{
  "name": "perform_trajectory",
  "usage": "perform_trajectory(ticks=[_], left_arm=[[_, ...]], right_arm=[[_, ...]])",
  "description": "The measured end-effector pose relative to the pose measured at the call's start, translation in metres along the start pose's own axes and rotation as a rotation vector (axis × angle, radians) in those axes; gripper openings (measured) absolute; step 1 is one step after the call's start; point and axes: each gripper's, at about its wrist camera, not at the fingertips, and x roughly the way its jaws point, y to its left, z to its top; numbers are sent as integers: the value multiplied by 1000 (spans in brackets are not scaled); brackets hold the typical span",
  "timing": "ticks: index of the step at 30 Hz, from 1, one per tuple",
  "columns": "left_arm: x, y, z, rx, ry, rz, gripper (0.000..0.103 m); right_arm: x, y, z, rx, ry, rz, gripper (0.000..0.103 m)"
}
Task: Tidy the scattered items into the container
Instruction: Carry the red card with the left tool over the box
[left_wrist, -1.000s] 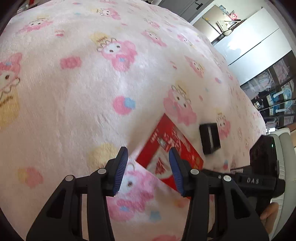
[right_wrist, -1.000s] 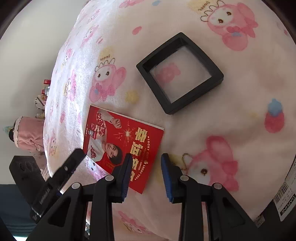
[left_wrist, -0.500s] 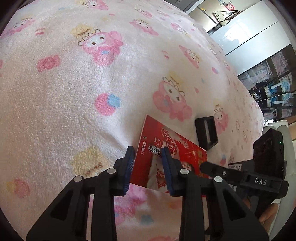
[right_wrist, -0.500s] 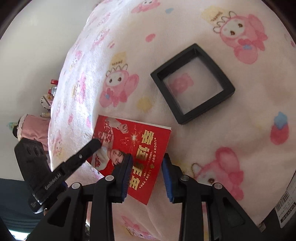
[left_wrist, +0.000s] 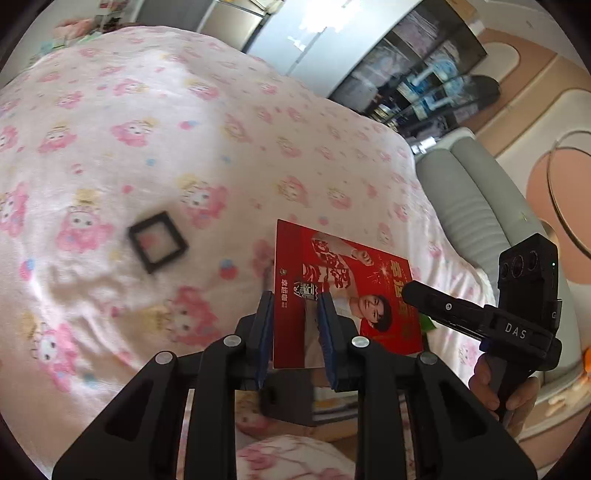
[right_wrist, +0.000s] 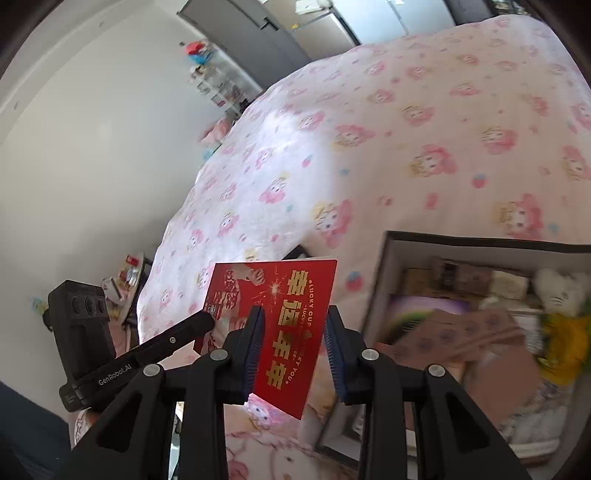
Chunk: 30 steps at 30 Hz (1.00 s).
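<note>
A red card (left_wrist: 343, 280) with a man's picture and gold characters is lifted off the pink blanket. My left gripper (left_wrist: 295, 332) is shut on its lower left corner. In the right wrist view the same red card (right_wrist: 288, 314) stands between the fingers of my right gripper (right_wrist: 293, 350), which looks open around it. A black square frame (left_wrist: 157, 242) lies flat on the blanket to the left. An open box (right_wrist: 380, 295) with several items inside, including a white plush toy (right_wrist: 557, 291), sits at the right.
The bed is covered by a pink cartoon-print blanket (left_wrist: 166, 129). A grey padded headboard (left_wrist: 469, 199) is at the right. A white wall (right_wrist: 74, 166) and a small side table with clutter (right_wrist: 127, 280) are left of the bed.
My left gripper closed on the red card and lifted it off the blanket. Both views have swung up and back, and the open box has come into the right wrist view.
</note>
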Motion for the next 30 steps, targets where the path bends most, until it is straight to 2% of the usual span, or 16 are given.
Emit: perform_trajectory(ticks=[4,8,14,17,21,25,28,30], left_arm=[[53,-67,-22,68,134,-42,22],[103,-109,-53,106,254,-55,22],[151,-121,-91,147,363,-24,23],[153,-119,-91,164,368,3,25],[173,-114,-104,155,466,53,25],[172,-123,-110,205,468,80,25],[166,-118,-108,170,442,74,25],[160,-114,-105,142,414,80,25]], right_arm=[[-63,-50,-21,43,-78,-92,30],[-96,-107,-52,112,-69,-189,30],[-99,-155,-93,162,-30,-251,30],[-84,-163,-102,148,-6,-279,30],[-61,-160,-107,80,34,-386,30],[-55,-154,-111,46,42,-477,30],[-59,-148,-114,23,23,-512,30],[-65,-146,-117,32,-7,-502,30]])
